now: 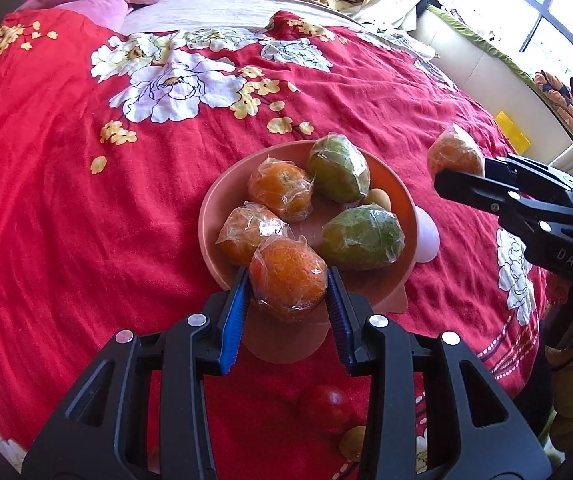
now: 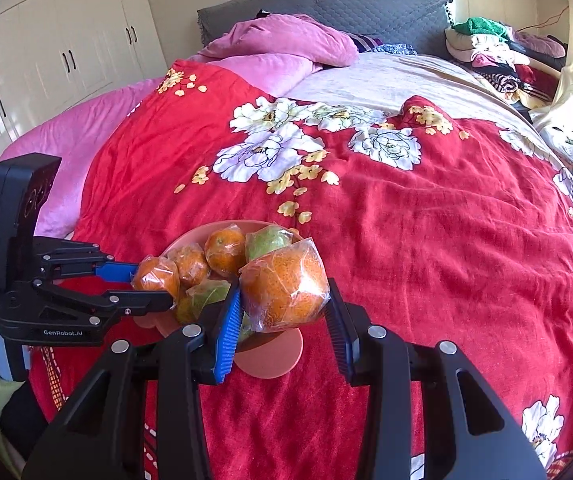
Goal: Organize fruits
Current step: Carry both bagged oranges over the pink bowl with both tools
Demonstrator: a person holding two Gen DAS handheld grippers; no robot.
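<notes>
Both jaws clamp wrapped oranges, left gripper (image 1: pixel 288 284) at the pink bowl's (image 1: pixel 206 216) near rim, right gripper (image 2: pixel 284 300) beside it; lower into bowl gaps before releasing.

You read "DAS" in pale letters on right gripper (image 1: pixel 460 176) body, right of pink bowl (image 1: pixel 206 216). You read "GenRobot.AI" on left gripper (image 2: pixel 154 290) body, left of bowl; small white label beside it too blurred.

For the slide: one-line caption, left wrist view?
Left gripper holds a plastic-wrapped orange over the pink footed fruit bowl; right gripper brings another wrapped orange.
</notes>
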